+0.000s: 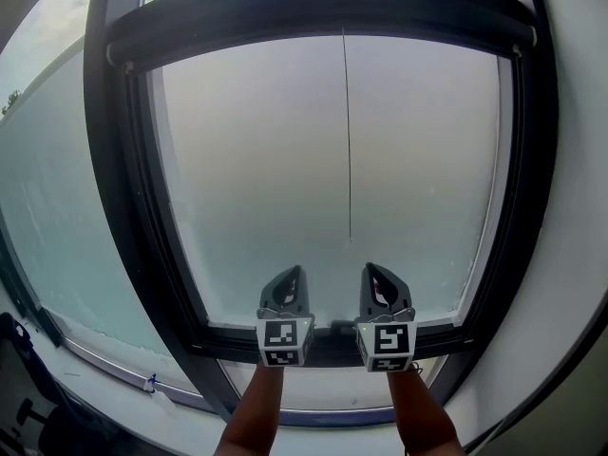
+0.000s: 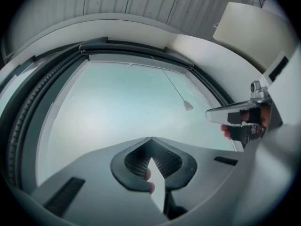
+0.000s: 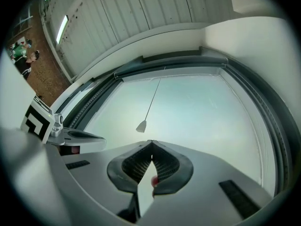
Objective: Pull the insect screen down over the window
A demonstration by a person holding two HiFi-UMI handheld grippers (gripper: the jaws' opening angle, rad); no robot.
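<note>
At bottom of window frame (image 1: 123,207): both grippers side by side, just above the lower rail (image 1: 332,345), tips pointing at the glass. Not touching each other.

Left gripper (image 1: 293,275): clenched, pads tip to tip, nothing between them. Its own view confirms this: ribbed pads meet at the tip and only glass lies beyond. A fingertip (image 2: 149,175) shows in the gap behind the pads.

Right gripper (image 1: 372,272): same, clenched and empty. Pads meet at the tip in its own view.

Insect screen bar (image 1: 323,22): dark, sits at the very top of the frame and spans its full width, end caps against both side rails. Well apart from both grippers.

Pull cord (image 1: 348,141): thin, hangs straight down from the middle of the bar and ends well above the grippers, roughly over the gap between them. Small pale tab (image 3: 141,126) on its lower end, hanging free; neither gripper touches it. From the right gripper view the tab is just up-left of the jaw tips; from the left gripper view it is up-right.

Glass inside the frame looks hazy grey; can't tell from these views whether any mesh covers it.

Forearms (image 1: 256,411) come in from the bottom edge. Ribbed ceiling (image 3: 141,13) above the window.
</note>
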